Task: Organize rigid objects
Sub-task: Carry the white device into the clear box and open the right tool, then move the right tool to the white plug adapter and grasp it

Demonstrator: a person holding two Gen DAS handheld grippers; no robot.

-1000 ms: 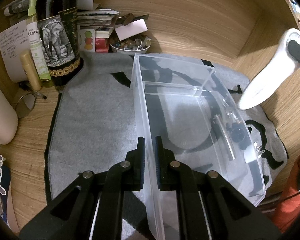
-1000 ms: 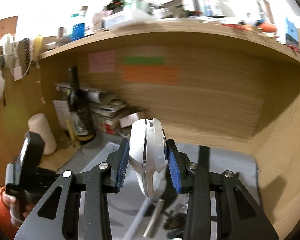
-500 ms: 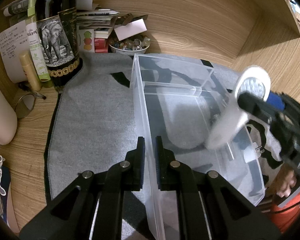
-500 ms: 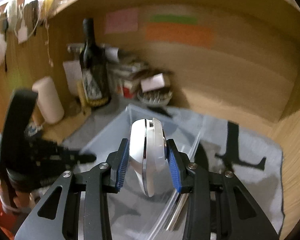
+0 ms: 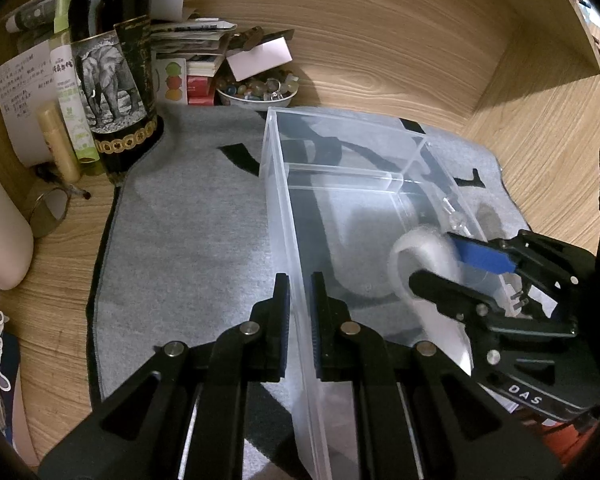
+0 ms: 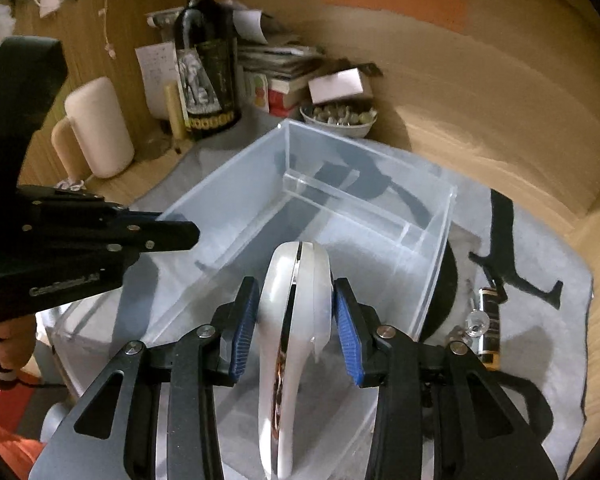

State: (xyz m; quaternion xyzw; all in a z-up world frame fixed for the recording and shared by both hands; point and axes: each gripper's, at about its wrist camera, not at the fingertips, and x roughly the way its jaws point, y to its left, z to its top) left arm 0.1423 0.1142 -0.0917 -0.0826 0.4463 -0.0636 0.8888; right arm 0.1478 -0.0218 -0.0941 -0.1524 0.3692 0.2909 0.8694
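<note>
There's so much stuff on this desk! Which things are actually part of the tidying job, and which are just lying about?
Part of the job:
- clear plastic bin, its wall pinched by the left tool
- white handheld device, held over the bin by the right tool

Just lying about:
- wine bottle
- bowl of beads
- stacked booklets
- grey mat

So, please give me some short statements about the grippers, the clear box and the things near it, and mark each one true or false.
1. The right gripper holds a white device. True.
2. The left gripper is wide open above the grey mat. False: it is shut on the side wall of the clear box.
3. The white device lies flat on the box floor. False: it is in the gripper, over the box.
4. A dark bottle with an elephant label stands left of the box. True.
</note>
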